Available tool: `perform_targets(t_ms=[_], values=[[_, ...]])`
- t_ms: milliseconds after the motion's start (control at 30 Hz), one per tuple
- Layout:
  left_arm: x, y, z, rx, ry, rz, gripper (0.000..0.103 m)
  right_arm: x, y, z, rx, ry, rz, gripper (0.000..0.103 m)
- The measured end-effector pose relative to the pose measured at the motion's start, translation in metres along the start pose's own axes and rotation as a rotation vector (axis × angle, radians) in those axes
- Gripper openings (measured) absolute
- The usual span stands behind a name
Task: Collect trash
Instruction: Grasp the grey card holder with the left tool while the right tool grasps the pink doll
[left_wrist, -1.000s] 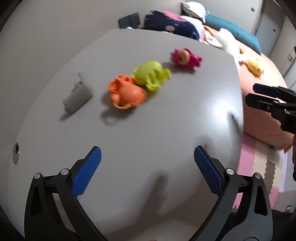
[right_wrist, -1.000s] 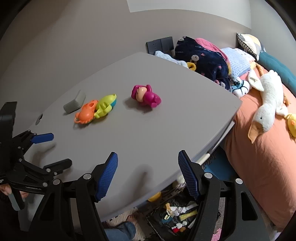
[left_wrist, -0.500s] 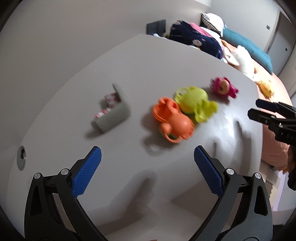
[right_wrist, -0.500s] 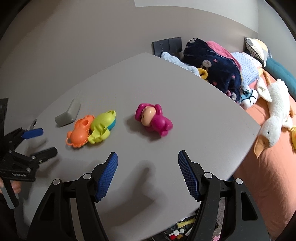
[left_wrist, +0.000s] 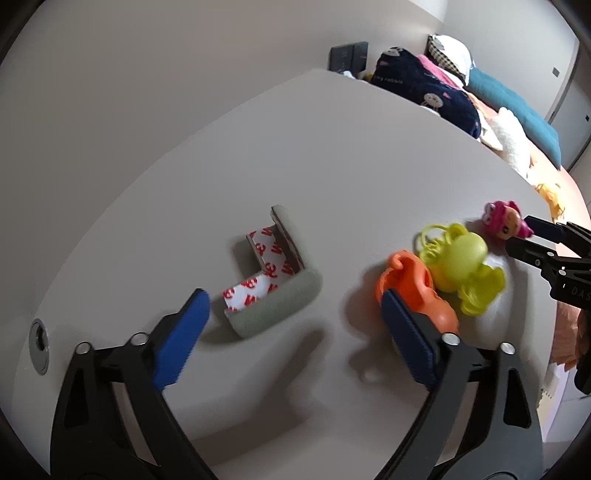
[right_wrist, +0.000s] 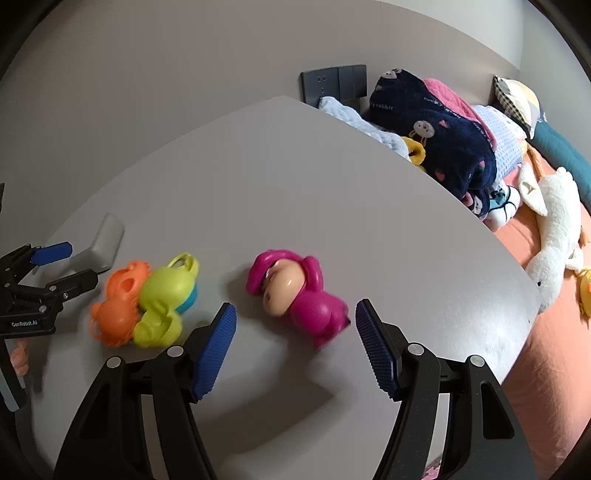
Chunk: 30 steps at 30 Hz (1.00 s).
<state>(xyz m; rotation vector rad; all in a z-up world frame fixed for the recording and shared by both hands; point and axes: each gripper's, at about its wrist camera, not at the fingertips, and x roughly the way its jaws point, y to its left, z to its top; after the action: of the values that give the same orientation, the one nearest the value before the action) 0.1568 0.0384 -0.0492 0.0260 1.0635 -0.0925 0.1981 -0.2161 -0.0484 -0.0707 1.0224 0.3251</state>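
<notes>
**Figure: 2 open claws over a worktop, trash piece at left**

Left to right across the grey worktop (left_wrist: 332, 166): a round grommet hole (left_wrist: 38, 345) near the left edge; then the task's thing, a grey L-shaped corner guard (left_wrist: 275, 306) with white-and-red adhesive backing showing on its inner faces; then an orange toy (left_wrist: 410, 288) touching a yellow-green toy (left_wrist: 461, 266); then a pink doll (right_wrist: 291, 291); beyond the right edge, a bed with a white plush goose (right_wrist: 554, 229) and a pile of bedding (right_wrist: 443, 147).

The left claw (left_wrist: 295, 332) is spread wide and holds nothing. The corner guard lies just ahead of it, toward its left finger, with that blue pad close beside the guard's near end. Whether they touch cannot be told. The guard's lower leg runs from the near left to the far right, roughly crosswise to the line of approach.

The right claw (right_wrist: 295, 343) is likewise wide open and empty. It is aimed at the pink doll, which lies between and just ahead of its fingers.

Judgement: the left claw is much the nearer to the trash piece. Of the 4 loose items, only the guard looks like trash. The coming grasp likely calls for a small shift leftward so that both fingers straddle the lower leg.
</notes>
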Motion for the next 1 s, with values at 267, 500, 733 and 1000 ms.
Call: perform_targets(t_ms=[267, 500, 733, 1000], values=[[0.016, 0.017, 0.001, -0.054, 0.027, -0.002, 0.061, 0.019, 0.002, 0.009, -0.028, 0.028, -0.033, 0.054], [0.016, 0.017, 0.0, -0.039, 0.016, 0.003, 0.06, 0.023, 0.009, 0.01, -0.055, 0.037, -0.022, 0.04], [0.01, 0.015, -0.004, -0.032, 0.009, 0.005, 0.059, 0.016, 0.013, 0.002, -0.042, 0.042, 0.015, 0.04], [-0.008, 0.007, -0.009, -0.008, -0.019, 0.008, 0.059, -0.006, 0.015, -0.011, -0.028, 0.022, 0.027, 0.04]])
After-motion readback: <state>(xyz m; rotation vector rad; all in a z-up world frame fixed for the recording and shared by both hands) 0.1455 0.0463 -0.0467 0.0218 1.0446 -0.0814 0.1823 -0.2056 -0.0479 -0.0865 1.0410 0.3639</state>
